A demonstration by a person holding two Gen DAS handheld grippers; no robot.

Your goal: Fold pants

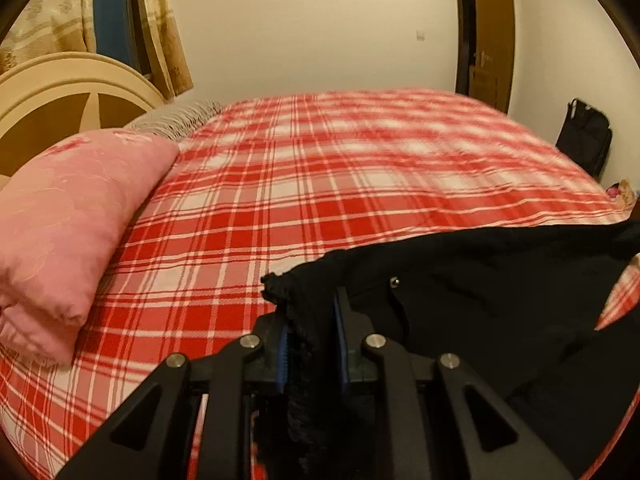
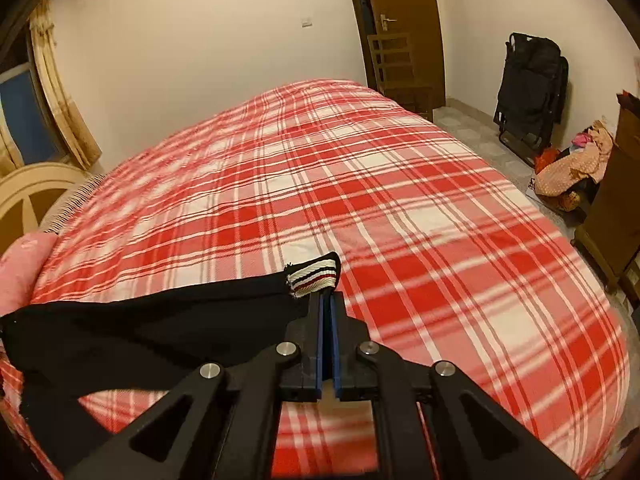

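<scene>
Both hand-held grippers grasping black pants above the plaid bed.

Left hand-held gripper [image 1: 310, 312]: blue-padded fingers [image 1: 282, 344] clamped on a bunched, frayed edge of the pants [image 1: 480, 280]; the black cloth spreads right from the grip and hangs over the near right part of the bed [image 1: 320, 168]. Right hand-held gripper [image 2: 329, 300]: jaws pressed together on the pants [image 2: 160, 320] next to a striped white, black and red band [image 2: 316, 274] that sticks up just past the tips; the cloth stretches left from there, lifted off the sheet. Pink pillow [image 1: 68, 216] at the left of the bed, by the cream headboard [image 1: 60, 92]. Far wall: brown door [image 2: 404, 28]. Folded black chair [image 2: 530, 92] and a heap of clothes [image 2: 572, 168] on the floor at right.
</scene>
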